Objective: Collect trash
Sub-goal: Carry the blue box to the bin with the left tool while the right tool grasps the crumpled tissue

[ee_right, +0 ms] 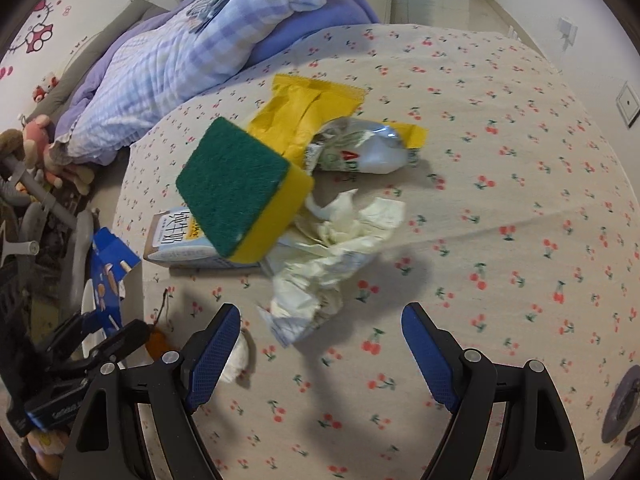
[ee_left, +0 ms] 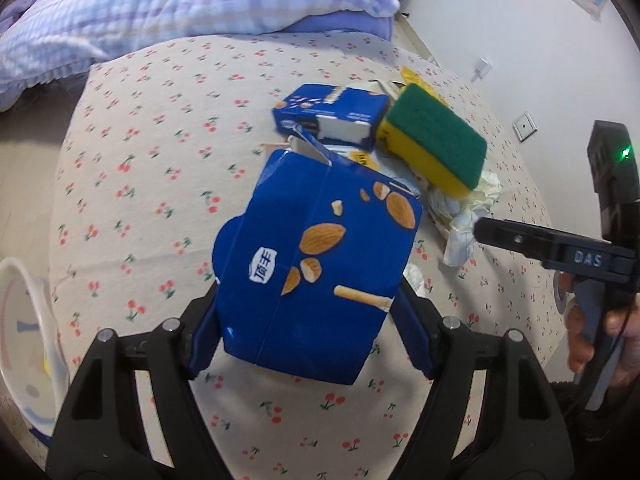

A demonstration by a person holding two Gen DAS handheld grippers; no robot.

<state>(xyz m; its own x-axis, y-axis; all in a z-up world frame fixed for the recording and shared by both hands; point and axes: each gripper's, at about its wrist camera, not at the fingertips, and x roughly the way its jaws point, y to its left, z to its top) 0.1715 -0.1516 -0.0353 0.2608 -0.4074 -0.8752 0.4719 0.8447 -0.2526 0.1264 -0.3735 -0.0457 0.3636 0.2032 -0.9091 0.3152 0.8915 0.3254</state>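
Note:
My left gripper (ee_left: 308,320) is shut on a blue almond-snack box (ee_left: 316,264) and holds it above the bed. A second blue box (ee_left: 332,114) lies beyond it. A green and yellow sponge (ee_right: 240,188) rests on the trash pile, also in the left wrist view (ee_left: 436,140). Under it lie a milk carton (ee_right: 180,244), a yellow wrapper (ee_right: 304,112), a silver foil packet (ee_right: 368,148) and crumpled paper (ee_right: 332,252). My right gripper (ee_right: 320,344) is open and empty just short of the paper. It shows side-on in the left wrist view (ee_left: 480,232).
The cherry-print bedsheet (ee_right: 500,200) spreads to the right. A checked quilt (ee_left: 160,8) lies at the back. A white bin rim (ee_left: 36,300) is at the left edge. Plush toys (ee_right: 44,148) and clutter sit beside the bed. A small white wad (ee_right: 238,360) lies by my right gripper's left finger.

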